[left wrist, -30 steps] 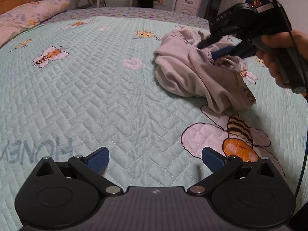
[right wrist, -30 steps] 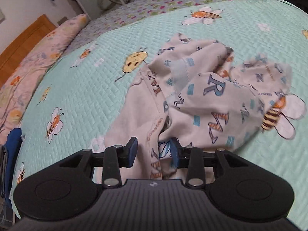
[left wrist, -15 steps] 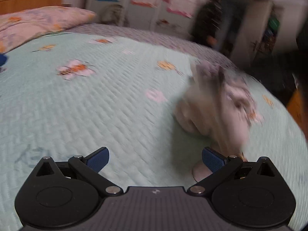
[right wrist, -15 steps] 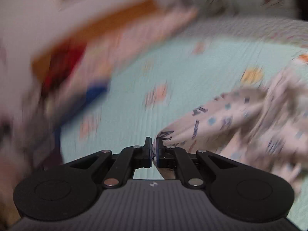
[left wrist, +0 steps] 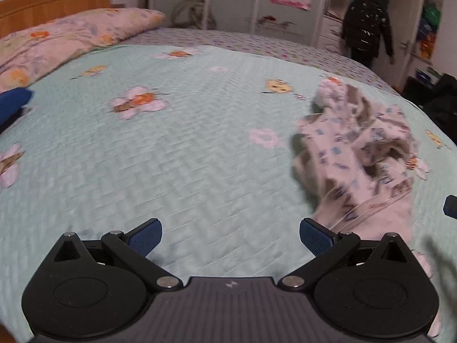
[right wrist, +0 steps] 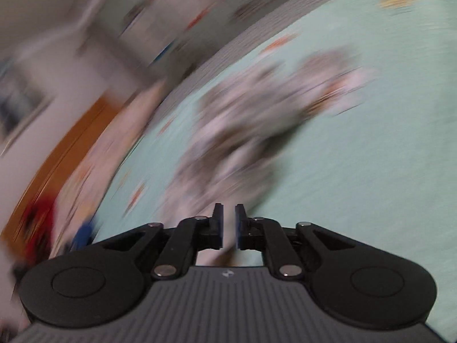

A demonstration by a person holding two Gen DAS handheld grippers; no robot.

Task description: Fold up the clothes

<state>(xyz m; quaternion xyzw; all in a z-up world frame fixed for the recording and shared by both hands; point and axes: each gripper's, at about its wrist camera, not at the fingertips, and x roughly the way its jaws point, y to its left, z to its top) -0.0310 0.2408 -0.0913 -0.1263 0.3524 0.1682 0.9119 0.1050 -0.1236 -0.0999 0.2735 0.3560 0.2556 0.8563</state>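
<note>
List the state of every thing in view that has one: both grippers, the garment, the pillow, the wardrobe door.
left gripper: open, nothing between its pads.
right gripper: jaws have just been opening, narrow gap, no cloth visible between them.
printed garment: crumpled in a heap on the quilt, unfolded.
pillow: lying at the head of the bed.
wardrobe door: open.

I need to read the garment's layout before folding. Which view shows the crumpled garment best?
The left wrist view: the crumpled garment lies bunched on the bedspread, only slightly soft. The right wrist view shows it as a motion-smeared patch, no folds readable.
</note>
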